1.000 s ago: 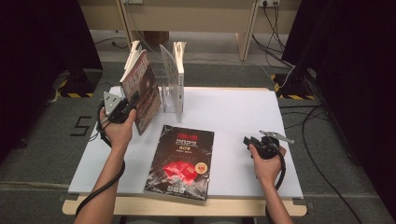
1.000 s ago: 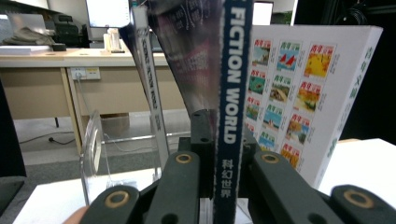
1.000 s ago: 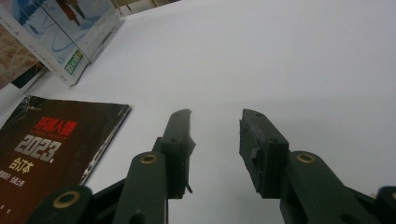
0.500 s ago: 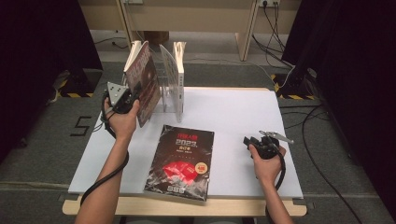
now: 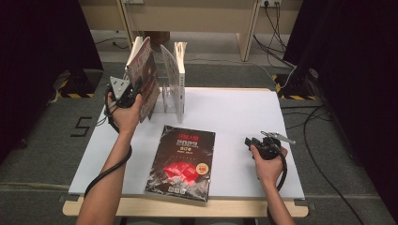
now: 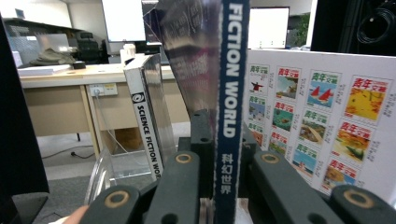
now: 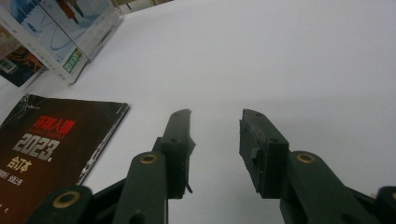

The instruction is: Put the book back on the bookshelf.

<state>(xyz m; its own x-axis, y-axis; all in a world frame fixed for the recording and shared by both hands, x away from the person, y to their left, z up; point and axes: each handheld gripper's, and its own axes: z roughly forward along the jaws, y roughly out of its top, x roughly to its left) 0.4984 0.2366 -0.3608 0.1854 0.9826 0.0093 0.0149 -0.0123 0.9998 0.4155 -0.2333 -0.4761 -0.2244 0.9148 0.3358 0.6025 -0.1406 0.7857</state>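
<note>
My left gripper (image 5: 131, 92) is shut on the blue spine of a magazine (image 5: 145, 77), held up and tilted at the table's far left. In the left gripper view the spine (image 6: 232, 93) reads "FICTION WORLD" and stands upright between the jaws of that gripper (image 6: 225, 144). Just right of it is a clear book stand (image 5: 168, 79) with a white-spined book (image 5: 180, 75) upright in it, also seen as the book (image 6: 145, 126). A black "2023" magazine (image 5: 182, 161) lies flat mid-table. My right gripper (image 5: 249, 141) rests low at the right, open and empty, as the right gripper view (image 7: 217, 122) shows.
The white table (image 5: 239, 112) has bare surface between the black magazine and my right hand. A cover printed with small colourful pictures (image 6: 322, 121) spreads to the right of the held spine. Cables (image 5: 319, 140) lie on the floor to the right; a wooden bench (image 5: 206, 18) stands behind.
My left hand has lifted the held magazine and carried it toward the back of the table, closer to the clear stand. The right hand and the black magazine have not moved.
</note>
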